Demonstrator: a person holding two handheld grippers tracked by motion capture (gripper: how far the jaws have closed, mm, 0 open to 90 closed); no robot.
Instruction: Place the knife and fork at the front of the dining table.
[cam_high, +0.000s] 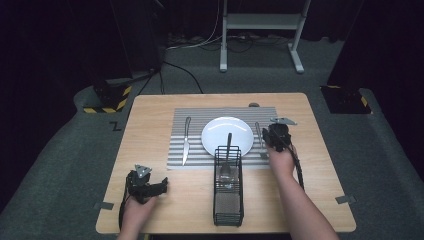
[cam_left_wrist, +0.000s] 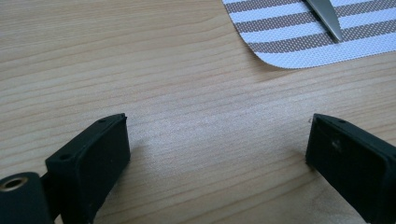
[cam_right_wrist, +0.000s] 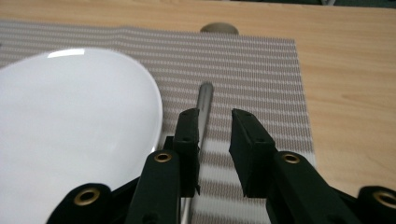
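Note:
A white plate (cam_high: 220, 130) (cam_right_wrist: 70, 130) sits in the middle of a striped placemat (cam_high: 195, 117) (cam_right_wrist: 261, 70). A knife (cam_high: 186, 140) lies left of it, its tip (cam_left_wrist: 324, 16) on the mat's corner. A metal utensil (cam_high: 259, 134) lies on the mat to the plate's right. My right gripper (cam_high: 274, 136) (cam_right_wrist: 215, 116) hovers over its handle (cam_right_wrist: 204, 95); the jaws stand a little apart with nothing between them, and the handle runs under the left jaw. My left gripper (cam_high: 159, 186) (cam_left_wrist: 217, 126) rests wide open on bare wood at the front left.
A black wire basket (cam_high: 228, 200) stands at the table's front centre, with one utensil (cam_high: 228, 150) leaning out toward the plate. A small round disc (cam_high: 254, 105) (cam_right_wrist: 218, 29) sits beyond the mat. The wooden table (cam_high: 150, 110) has bare wood on both sides of the mat.

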